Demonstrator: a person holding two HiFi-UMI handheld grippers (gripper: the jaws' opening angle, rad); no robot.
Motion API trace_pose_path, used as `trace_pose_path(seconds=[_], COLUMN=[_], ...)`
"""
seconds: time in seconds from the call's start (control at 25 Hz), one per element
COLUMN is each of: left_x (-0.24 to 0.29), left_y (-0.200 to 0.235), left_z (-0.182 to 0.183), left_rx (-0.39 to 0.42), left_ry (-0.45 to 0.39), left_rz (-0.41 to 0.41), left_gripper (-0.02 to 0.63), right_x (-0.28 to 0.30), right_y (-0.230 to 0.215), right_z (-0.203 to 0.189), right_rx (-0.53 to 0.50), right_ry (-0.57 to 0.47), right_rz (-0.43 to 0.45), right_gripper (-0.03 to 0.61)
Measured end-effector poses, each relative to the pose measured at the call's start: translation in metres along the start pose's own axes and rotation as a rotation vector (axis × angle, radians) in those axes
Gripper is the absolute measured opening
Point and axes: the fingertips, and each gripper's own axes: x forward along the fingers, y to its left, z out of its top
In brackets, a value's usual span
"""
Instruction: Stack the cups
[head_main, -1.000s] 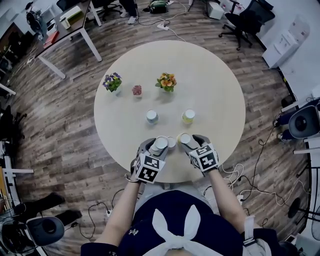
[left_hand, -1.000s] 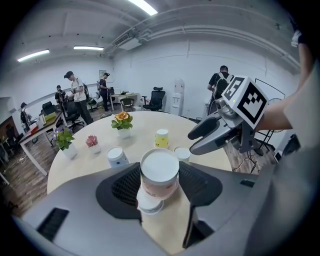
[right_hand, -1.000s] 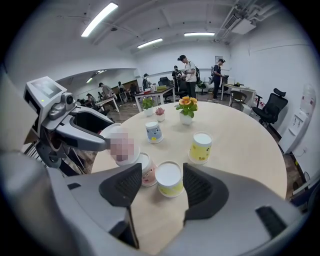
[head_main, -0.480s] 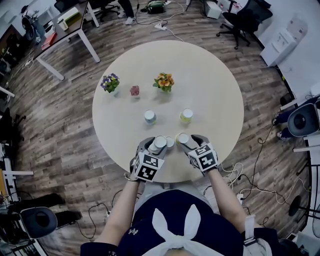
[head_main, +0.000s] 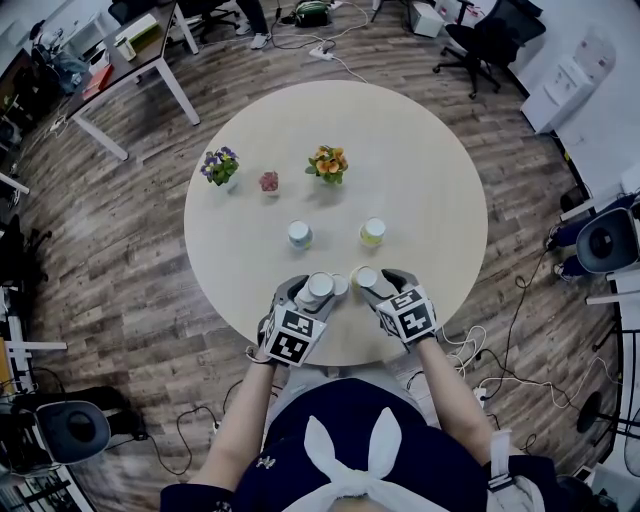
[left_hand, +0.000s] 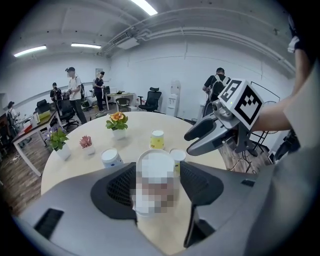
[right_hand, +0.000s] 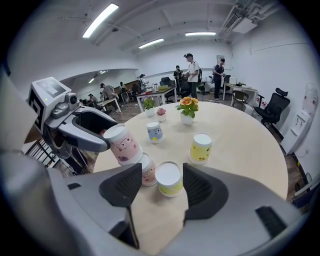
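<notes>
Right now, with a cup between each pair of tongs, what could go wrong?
1. The left tongs have just been opening with the tilted pink cup between them, crooked over the lower pink cup; it could slip off.
2. The open right tongs straddle the yellow cup, beside that lower cup; closing may knock it.
3. Everything sits near the table edge; a toppled cup could roll off.

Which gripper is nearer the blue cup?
Left. The left gripper, jaws just opened wider on a pink cup, is just short of the blue cup; the right gripper, straddling a yellow cup, is farther right.
</notes>
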Motion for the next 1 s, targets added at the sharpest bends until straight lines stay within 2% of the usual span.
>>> trace_pose_path(seconds=[0.28, 0.6, 1.0], left_x=[-0.022, -0.05, -0.048], left_y=[0.017, 0.047, 0.086], left_z=[0.028, 0.065, 0.077], left_rx=[-0.025, -0.139, -0.132], left_ry=[-0.092, -0.24, -0.239], left_rz=[0.024, 0.064, 0.139], left_gripper=[0.27, 0.268, 0.268], right_x=[-0.009, -0.035, -0.036], right_y=[-0.01, -0.022, -0.033], right_z=[0.016, 0.052, 0.069], right_rx=[0.007, 0.034, 0.016], right_ry=[-0.047, -0.156, -0.179], right_rz=[-0.02, -0.035, -0.05], right_gripper=[0.258, 0.261, 0.267])
